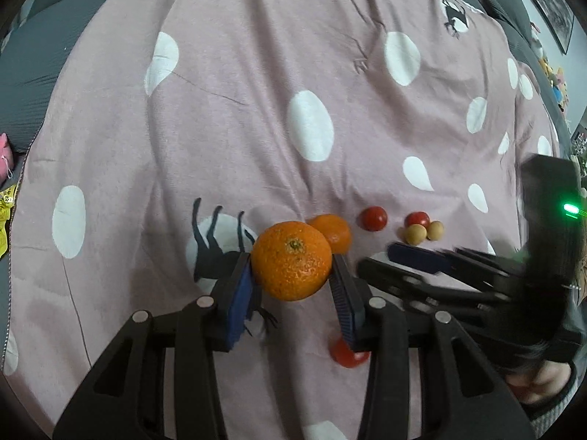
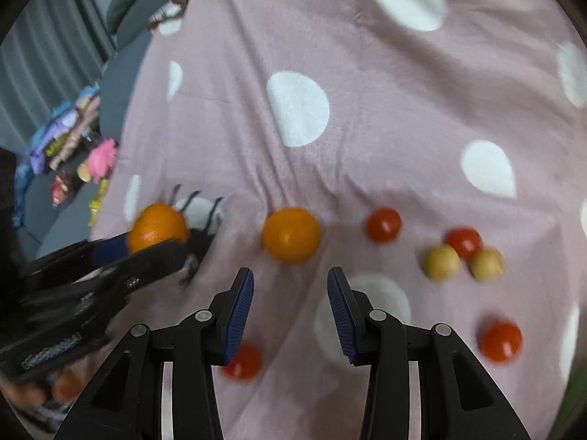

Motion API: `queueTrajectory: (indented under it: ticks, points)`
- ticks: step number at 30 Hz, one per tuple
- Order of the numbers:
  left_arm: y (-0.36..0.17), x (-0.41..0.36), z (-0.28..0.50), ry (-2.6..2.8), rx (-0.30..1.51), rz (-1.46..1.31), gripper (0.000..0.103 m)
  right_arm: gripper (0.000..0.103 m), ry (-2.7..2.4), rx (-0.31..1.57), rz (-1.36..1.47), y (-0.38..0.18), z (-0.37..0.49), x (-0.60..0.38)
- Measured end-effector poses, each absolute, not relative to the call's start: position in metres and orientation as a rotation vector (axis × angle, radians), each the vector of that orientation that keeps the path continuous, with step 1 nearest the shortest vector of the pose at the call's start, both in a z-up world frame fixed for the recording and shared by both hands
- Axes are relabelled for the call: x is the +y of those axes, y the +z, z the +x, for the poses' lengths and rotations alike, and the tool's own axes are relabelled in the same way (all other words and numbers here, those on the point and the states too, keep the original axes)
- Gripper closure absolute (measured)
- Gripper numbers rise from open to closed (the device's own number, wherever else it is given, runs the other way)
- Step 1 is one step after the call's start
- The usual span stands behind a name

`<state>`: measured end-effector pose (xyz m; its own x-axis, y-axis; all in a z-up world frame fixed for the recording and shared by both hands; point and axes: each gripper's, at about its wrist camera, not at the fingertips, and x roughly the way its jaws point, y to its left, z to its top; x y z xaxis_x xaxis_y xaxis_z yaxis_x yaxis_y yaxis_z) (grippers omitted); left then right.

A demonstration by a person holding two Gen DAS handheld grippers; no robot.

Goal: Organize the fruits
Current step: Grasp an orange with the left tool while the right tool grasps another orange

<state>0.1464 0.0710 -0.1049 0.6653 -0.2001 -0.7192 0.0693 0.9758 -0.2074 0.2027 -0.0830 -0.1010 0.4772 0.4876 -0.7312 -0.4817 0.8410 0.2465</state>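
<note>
In the left wrist view, the left gripper has its jaws clamped on a large orange, one blue pad on each side of the fruit. The green stem end of the orange faces the camera. It is held above a pink blanket with white dots. Just behind it, partly hidden, lies a second orange. To the right of that one there is a red tomato, then a small group: another red tomato touching two small yellow fruits. One more tomato lies under the right finger of this gripper, half covered. The right gripper comes in from the right side, blurred; its jaws look apart here.

In the right wrist view, the right gripper has its jaws apart and holds nothing. Ahead of it, on the blanket, lies the second orange, not touching the pads. More to the right are a tomato, then a tomato with the two yellow fruits close against it, and a tomato nearer to the camera. Another tomato lies beside the left finger. At the left side the left gripper holds the large orange. Beyond the edge of the blanket, some colourful toys are seen, blurred.
</note>
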Motion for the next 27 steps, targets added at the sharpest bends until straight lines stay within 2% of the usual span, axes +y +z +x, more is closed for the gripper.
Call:
queueTrajectory:
  ticks: [4,6,14,27]
  points:
    - [-0.112,0.079,0.149,-0.154,0.846,-0.180,0.062,0.060,0.570,0.934,-0.049,-0.117,0.225,-0.061]
    - [-0.116,0.082,0.149,-0.149,0.853,-0.183,0.062,0.054,0.592,0.940,-0.021,-0.120,0.229,-0.058]
    - [-0.122,0.090,0.154,-0.128,0.876,-0.194,0.062,0.056,0.592,0.939,-0.045,-0.123,0.230,-0.048]
    - [-0.113,0.074,0.107,-0.176,0.893,-0.175,0.062,0.056,0.549,0.907,0.094,-0.083,0.151,-0.126]
